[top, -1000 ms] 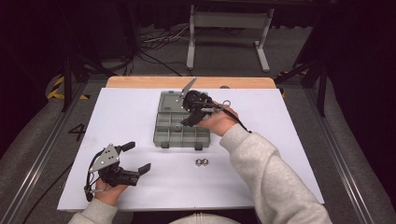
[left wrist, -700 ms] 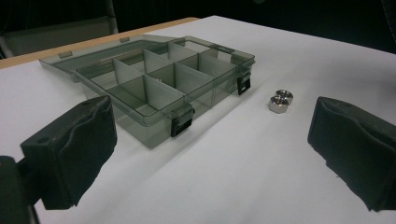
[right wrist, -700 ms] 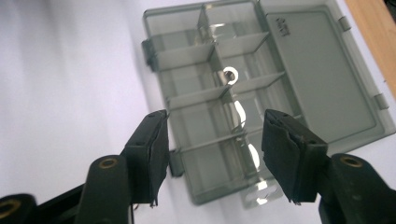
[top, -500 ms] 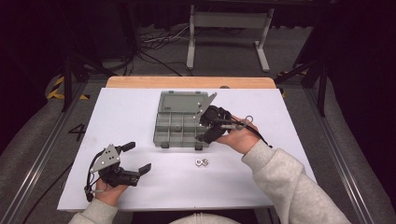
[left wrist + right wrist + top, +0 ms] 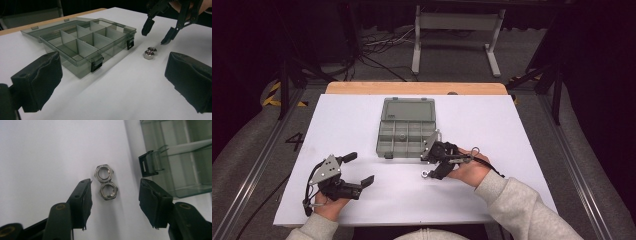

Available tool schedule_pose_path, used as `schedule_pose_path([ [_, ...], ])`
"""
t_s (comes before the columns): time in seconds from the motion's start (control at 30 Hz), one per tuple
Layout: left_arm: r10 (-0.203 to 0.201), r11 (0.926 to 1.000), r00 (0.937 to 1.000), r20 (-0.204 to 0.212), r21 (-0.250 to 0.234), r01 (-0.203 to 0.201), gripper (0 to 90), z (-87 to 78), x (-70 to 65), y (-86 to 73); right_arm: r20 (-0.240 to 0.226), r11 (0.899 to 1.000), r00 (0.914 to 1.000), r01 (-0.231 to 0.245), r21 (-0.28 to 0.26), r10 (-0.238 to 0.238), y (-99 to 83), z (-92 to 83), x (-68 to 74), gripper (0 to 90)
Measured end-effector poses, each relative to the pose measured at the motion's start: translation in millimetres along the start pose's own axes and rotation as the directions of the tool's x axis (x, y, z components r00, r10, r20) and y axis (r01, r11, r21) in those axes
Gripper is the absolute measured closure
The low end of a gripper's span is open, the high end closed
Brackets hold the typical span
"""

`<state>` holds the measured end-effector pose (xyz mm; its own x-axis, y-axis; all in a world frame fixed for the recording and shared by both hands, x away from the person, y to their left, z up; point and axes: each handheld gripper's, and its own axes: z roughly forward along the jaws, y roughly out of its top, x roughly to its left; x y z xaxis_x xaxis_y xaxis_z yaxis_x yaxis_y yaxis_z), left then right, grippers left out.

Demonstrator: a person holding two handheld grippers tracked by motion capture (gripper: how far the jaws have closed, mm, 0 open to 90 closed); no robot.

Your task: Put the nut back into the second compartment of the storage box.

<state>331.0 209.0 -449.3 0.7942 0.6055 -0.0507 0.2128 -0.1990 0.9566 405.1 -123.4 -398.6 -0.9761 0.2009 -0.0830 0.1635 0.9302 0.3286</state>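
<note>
two nuts [image 5: 106,183] lie flat, touching, stacked up-frame at centre; right gripper [image 5: 115,195] jaws released, closing, seemingly just above them.

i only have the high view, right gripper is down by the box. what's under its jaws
Observer: Two hex nuts touching each other on the white table; the right gripper hangs over them, jaws apart.
Operator: is it gripping one
Observer: No. Its jaws have just been closing, but the pads stand clear on both sides of the nearer nut.
Operator: box open?
Observer: Yes. The left gripper view shows the compartment box with its lid laid back, and the near compartments look empty.
</note>
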Motion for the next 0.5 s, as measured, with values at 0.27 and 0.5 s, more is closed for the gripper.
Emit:
schedule_pose_path([
  [0.27,-0.006,1.0000,1.0000,0.002,-0.005,0.006,2.1,-1.0,0.9,-0.2,-0.040,0.999,0.9992,-0.005,0.045,0.007,-1.6,18.7,-0.7,50.2],
  [0.5,0.002,1.0000,1.0000,0.000,-0.003,-0.002,2.0,-0.9,1.3,0.0,-0.067,0.998,0.9978,0.003,0.067,0.002,-1.5,26.2,0.5,62.5],
])
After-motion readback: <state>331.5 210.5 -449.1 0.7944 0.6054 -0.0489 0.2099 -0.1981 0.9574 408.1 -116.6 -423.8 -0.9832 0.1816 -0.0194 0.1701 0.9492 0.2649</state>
